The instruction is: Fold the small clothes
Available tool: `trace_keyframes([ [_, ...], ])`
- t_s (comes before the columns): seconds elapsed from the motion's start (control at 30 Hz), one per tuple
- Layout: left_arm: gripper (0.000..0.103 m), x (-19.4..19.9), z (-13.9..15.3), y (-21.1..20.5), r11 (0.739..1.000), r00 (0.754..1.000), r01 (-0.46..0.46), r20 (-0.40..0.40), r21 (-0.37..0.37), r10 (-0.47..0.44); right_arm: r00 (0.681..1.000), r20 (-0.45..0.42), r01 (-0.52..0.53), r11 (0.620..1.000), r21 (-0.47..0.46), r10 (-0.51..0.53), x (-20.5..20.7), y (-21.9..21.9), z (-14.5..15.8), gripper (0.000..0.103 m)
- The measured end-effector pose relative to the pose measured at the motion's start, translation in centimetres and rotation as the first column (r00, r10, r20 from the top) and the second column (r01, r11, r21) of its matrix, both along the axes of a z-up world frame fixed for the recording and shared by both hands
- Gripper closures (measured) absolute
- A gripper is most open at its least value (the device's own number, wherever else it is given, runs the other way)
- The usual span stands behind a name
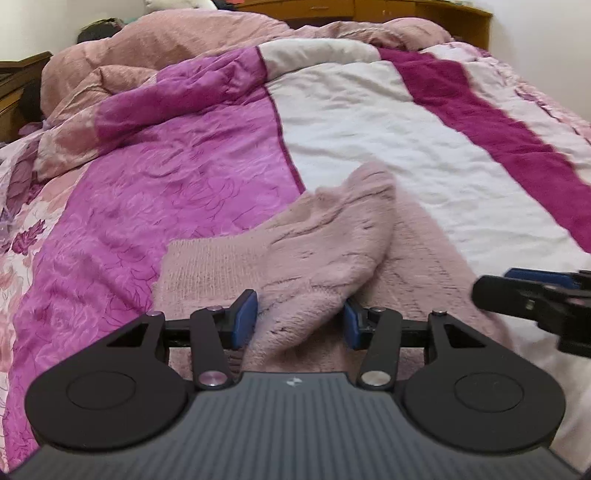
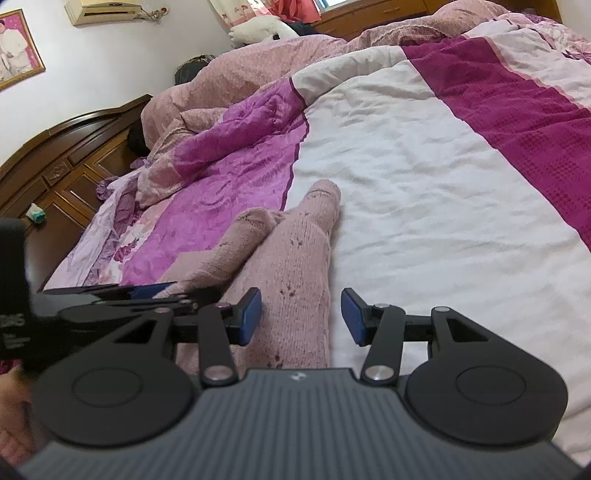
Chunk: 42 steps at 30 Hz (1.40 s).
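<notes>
My left gripper (image 1: 300,320) is spread around a pink sock (image 1: 325,240) on the bed (image 1: 369,122), my right gripper (image 2: 301,316) spread over the other sock (image 2: 299,266) beside it.

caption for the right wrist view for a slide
Open right gripper over one of two fuzzy pink knitted socks on a white-and-magenta bedspread.

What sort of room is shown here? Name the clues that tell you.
Most likely a bedroom in a home. A wide bed spread with a pink, white and magenta quilt fills the view, a carved wooden headboard stands at its end, and an air conditioner hangs on the wall.
</notes>
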<state>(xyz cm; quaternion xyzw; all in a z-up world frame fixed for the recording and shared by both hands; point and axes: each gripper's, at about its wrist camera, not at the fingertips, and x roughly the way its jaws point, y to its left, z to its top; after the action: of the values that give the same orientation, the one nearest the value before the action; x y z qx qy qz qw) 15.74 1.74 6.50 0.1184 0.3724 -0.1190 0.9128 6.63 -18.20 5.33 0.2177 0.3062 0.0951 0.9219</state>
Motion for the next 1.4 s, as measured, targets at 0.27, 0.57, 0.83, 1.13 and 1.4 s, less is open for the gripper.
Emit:
trace_keyframes([
  [0.27, 0.089, 0.5, 1.2, 5.4, 0.938, 0.967, -0.235, 0.037, -0.257, 0.252, 1.0, -0.004, -0.007, 1.0, -0.001, 0.007, 0.3, 0.0, -0.2, 0.051],
  [0.57, 0.088, 1.2, -1.0, 10.7, 0.823, 0.937, -0.341, -0.086, -0.455, 0.34, 0.999, 0.001, -0.051, 0.999, -0.019, 0.051, 0.2, 1.2, -0.5, 0.051],
  [0.83, 0.079, 1.8, -1.3, 10.6, 0.822, 0.94, -0.337, -0.11, -0.458, 0.324, 0.999, -0.006, -0.051, 0.999, -0.014, 0.051, 0.3, 1.3, -0.6, 0.051],
  [1.13, 0.089, 0.6, -1.2, 11.7, 0.851, 0.917, -0.387, -0.055, -0.355, 0.394, 0.993, 0.003, -0.116, 0.993, -0.035, 0.116, -0.2, 3.0, -0.5, 0.052],
  [1.4, 0.079, -1.6, 0.6, 10.6, 0.907, 0.955, -0.292, -0.044, -0.303, 0.293, 0.994, 0.0, -0.11, 0.992, -0.058, 0.11, -0.7, 3.3, -0.1, 0.051],
])
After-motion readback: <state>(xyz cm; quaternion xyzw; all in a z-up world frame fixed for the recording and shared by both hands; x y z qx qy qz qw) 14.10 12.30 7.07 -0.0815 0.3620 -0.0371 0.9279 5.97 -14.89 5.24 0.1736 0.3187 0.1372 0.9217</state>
